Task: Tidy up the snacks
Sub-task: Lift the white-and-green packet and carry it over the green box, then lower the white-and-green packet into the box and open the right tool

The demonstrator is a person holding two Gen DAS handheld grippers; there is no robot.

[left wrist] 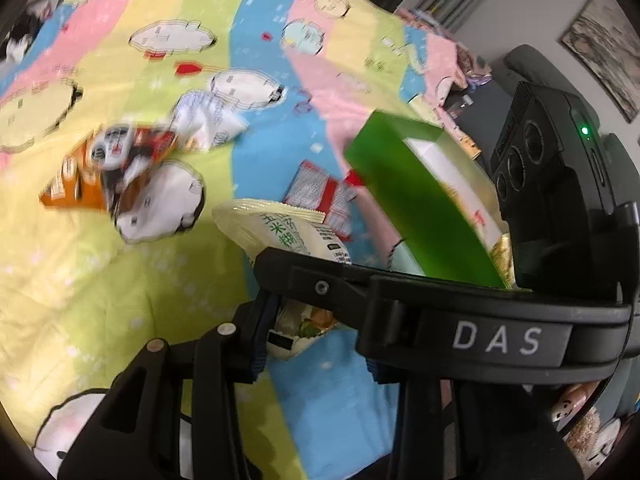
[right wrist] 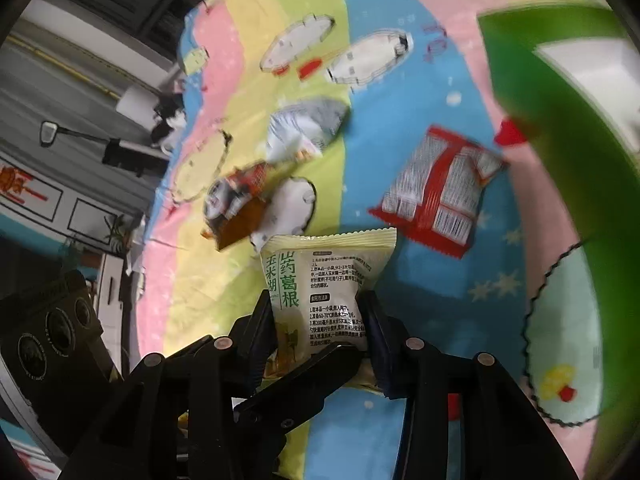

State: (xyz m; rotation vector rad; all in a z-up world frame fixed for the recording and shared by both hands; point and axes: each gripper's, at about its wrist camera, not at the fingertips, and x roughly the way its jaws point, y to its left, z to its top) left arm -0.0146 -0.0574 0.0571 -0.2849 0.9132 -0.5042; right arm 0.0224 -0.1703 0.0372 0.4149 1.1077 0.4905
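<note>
Where the left wrist camera looks: a striped cartoon blanket (left wrist: 100,280) with snacks strewn on it.
Cream packet (left wrist: 288,236): near centre, its green-lettered top rising beyond a black finger, its lower end dropping between the left gripper's fingers.
Left gripper (left wrist: 316,340): jaws fairly narrow. The packet's lower end lies against the left pad, and a strip of blanket shows before the right one, so I cannot tell if it is clamped.
Right gripper (left wrist: 288,276): reaches in from the right across the packet. Its grip is hidden from here.
Green box (left wrist: 420,200): right of centre, tilted, its near end behind the right gripper.
Red-and-white packet (left wrist: 320,196): just beyond the cream packet.
Orange packet (left wrist: 92,176): far left, with a white packet (left wrist: 208,124) beyond it.
Only in this view: a framed picture (left wrist: 604,48) on the far right wall.

Right wrist view: the same blanket from another side.
Right gripper: both pads are pinching the cream packet's lower half, with the printed face turned to the lens.
Left gripper: one black finger crosses under the packet's bottom edge.
Only in this view: the packet's text, a scalloped round patch (right wrist: 568,340) near right, and grey cabinets (right wrist: 60,92) at far left.
Other snacks: red-and-white packet far right, orange and white packets far left, all apart from the cream one.
</note>
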